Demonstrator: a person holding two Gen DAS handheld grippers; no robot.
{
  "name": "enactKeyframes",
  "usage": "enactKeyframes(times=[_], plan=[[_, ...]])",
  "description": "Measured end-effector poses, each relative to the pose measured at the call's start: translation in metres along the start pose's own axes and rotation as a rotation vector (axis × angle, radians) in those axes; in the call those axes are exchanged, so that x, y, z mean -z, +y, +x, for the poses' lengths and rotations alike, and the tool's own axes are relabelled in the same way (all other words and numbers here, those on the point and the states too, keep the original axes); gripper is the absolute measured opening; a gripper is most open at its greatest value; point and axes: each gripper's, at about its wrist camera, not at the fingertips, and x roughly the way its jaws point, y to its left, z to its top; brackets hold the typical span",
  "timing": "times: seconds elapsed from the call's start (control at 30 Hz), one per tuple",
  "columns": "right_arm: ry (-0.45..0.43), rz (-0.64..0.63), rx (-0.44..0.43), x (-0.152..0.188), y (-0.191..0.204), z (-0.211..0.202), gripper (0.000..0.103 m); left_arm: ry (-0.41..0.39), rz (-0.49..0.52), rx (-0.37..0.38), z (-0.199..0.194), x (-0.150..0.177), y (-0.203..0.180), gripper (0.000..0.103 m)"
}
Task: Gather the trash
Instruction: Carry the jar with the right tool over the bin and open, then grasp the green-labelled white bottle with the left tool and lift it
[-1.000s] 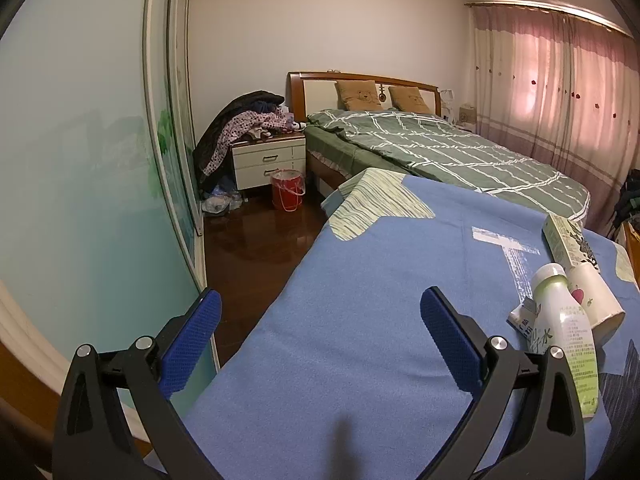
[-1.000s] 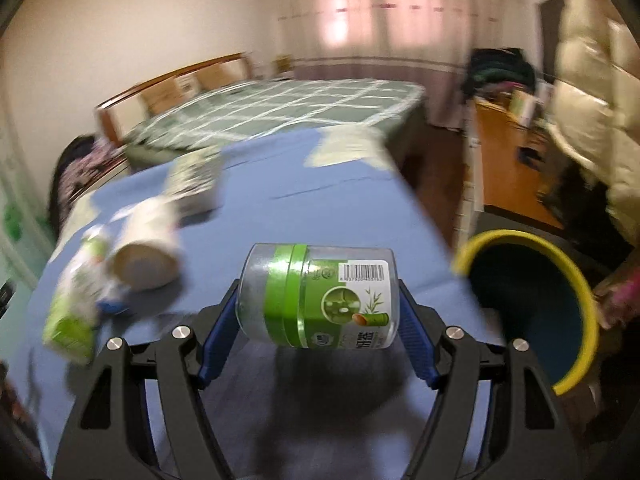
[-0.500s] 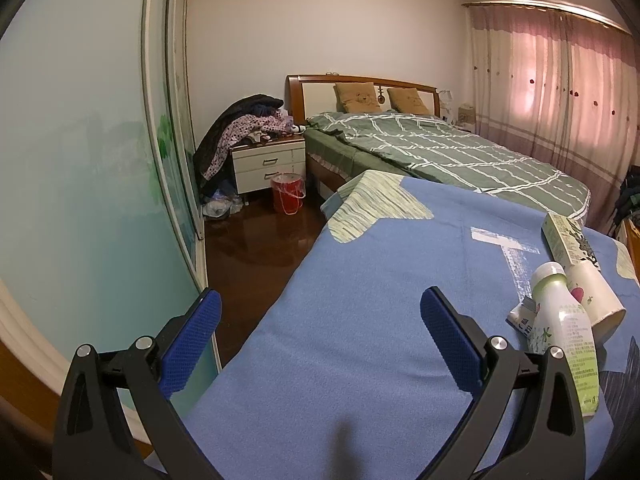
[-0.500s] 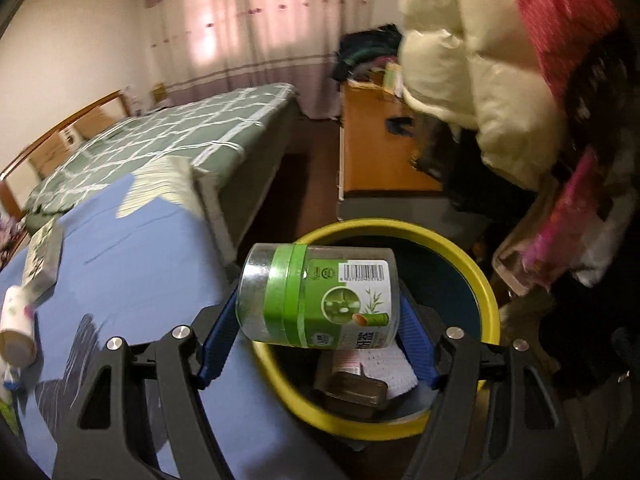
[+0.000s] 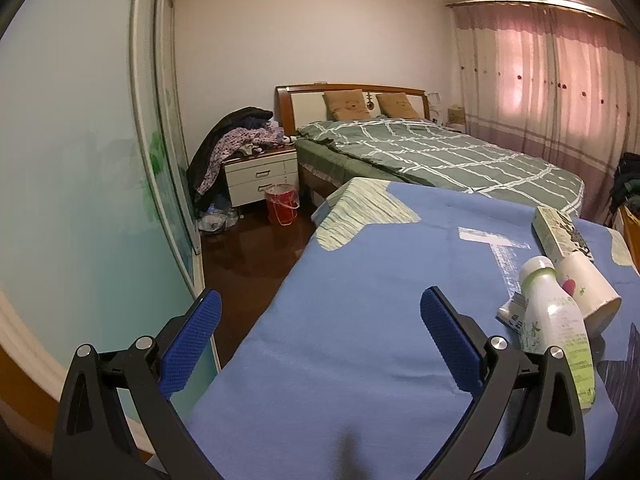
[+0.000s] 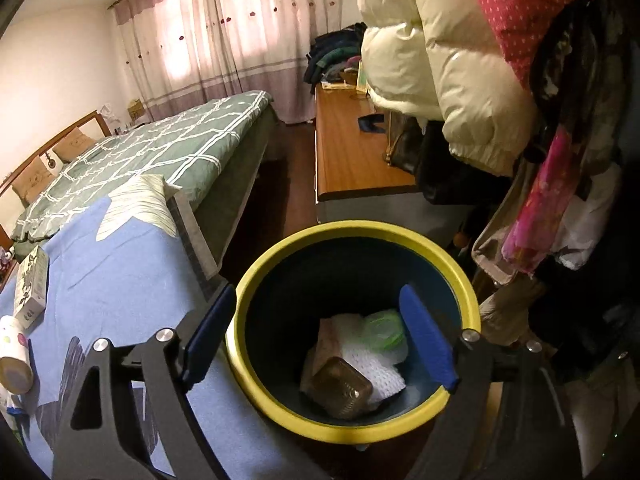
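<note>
The right gripper (image 6: 316,338), jaws opening and empty above the yellow-rimmed dark bin (image 6: 280,254), should next pinch the light, slippery white-and-green plastic bottle (image 5: 554,326) mid-body.

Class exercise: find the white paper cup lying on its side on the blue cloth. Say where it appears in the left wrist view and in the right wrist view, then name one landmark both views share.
Left wrist view: the paper cup lies at the right edge, beside a white bottle.
Right wrist view: the paper cup sits at the far left edge, below a carton.
Shared landmark: the green checked bed.
</note>
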Motion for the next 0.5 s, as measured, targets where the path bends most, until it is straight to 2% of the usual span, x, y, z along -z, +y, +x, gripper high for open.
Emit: enactKeyframes(times=[0.13, 0.37, 0.5], plan=[[-0.004, -0.012, 0.001, -0.001, 0.002, -0.001, 0.080, 0.007, 0.030, 0.036, -0.007, 0.001, -0.010, 0.098], [0.003, -0.012, -0.008, 0.000, 0.004, -0.002, 0.080, 0.076, 0.013, 0.266, -0.043, 0.013, -0.038, 0.098], [0.000, -0.016, -0.012, 0.000, 0.004, 0.000, 0.080, 0.083, 0.056, 0.329, -0.061, 0.024, -0.060, 0.098]])
